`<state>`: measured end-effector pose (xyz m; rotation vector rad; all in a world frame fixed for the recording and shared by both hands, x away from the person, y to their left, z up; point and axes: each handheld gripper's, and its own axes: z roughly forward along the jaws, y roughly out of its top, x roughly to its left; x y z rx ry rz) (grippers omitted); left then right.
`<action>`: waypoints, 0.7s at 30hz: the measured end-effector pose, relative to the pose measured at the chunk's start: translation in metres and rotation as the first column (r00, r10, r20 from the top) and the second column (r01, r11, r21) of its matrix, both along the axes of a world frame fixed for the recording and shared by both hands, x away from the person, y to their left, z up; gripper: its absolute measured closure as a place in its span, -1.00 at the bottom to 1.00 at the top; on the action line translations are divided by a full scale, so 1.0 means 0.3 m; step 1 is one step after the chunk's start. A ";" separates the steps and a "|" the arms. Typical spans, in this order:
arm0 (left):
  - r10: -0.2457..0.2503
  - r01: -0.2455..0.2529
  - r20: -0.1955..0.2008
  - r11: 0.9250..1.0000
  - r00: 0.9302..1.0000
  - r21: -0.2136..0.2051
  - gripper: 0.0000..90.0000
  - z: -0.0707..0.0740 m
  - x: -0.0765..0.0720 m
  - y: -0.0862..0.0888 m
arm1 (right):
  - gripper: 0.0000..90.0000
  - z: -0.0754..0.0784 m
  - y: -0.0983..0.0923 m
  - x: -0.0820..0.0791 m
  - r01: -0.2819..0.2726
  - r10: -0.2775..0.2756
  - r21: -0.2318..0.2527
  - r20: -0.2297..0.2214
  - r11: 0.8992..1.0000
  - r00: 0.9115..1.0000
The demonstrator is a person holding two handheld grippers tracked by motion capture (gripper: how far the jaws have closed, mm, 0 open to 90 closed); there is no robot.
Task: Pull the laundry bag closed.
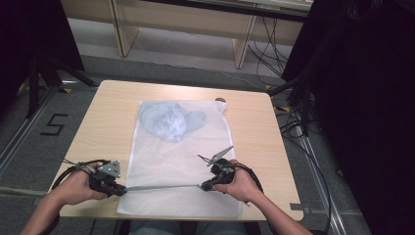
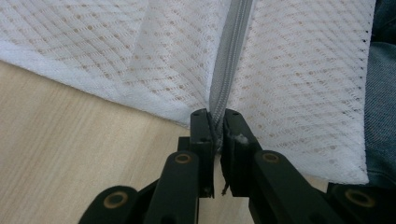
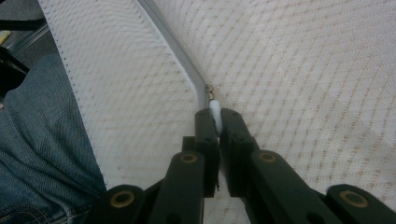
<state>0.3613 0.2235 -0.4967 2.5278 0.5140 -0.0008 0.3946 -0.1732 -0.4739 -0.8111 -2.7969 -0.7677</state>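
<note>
A: High view first. White mesh laundry bag [image 1: 181,156] flat on the wooden table [image 1: 107,122], reaching from mid-table to the near edge. Bluish bundle of cloth [image 1: 171,120] inside, toward the far end. Grey zipper [image 1: 164,187] running left to right across the near part of the bag.

B: And the grippers?

A: Left gripper [image 1: 121,191] at the bag's near left edge, at the zipper's left end. Right gripper [image 1: 204,186] further right along the same zipper line, hand [image 1: 242,183] wrapped around it. Well apart from each other, the zipper stretched straight between them.

B: Left gripper view?

A: Jaws narrow, pinched on the zipper's end [image 2: 217,126] right at the bag's edge. Bare tabletop to the left, blue denim [image 2: 380,93] at the right border.

B: Right gripper view?

A: Jaws nearly together, clamped on the small white pull tab [image 3: 215,116] of the slider [image 3: 209,89]. Zipper tape [image 3: 173,42] leading away toward the upper left. Mesh on both sides, denim [image 3: 42,140] at the left.
</note>
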 end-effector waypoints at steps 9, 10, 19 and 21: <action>0.004 -0.004 0.003 1.000 1.000 0.001 0.86 0.000 -0.002 0.000 | 0.93 0.005 -0.041 0.003 0.026 -0.026 -0.007 -0.001 1.000 1.000; 0.004 -0.004 0.004 1.000 1.000 0.001 0.86 0.000 -0.002 0.000 | 0.93 0.004 -0.045 0.002 0.033 -0.033 0.001 -0.015 0.999 0.999; 0.005 -0.005 0.003 1.000 1.000 0.002 0.86 0.001 -0.002 -0.001 | 0.93 0.006 -0.079 0.004 0.055 -0.055 0.005 -0.017 0.998 0.998; 0.005 -0.005 0.003 1.000 1.000 0.004 0.86 0.001 -0.002 -0.001 | 0.93 0.008 -0.087 0.003 0.059 -0.059 -0.002 -0.005 0.998 0.998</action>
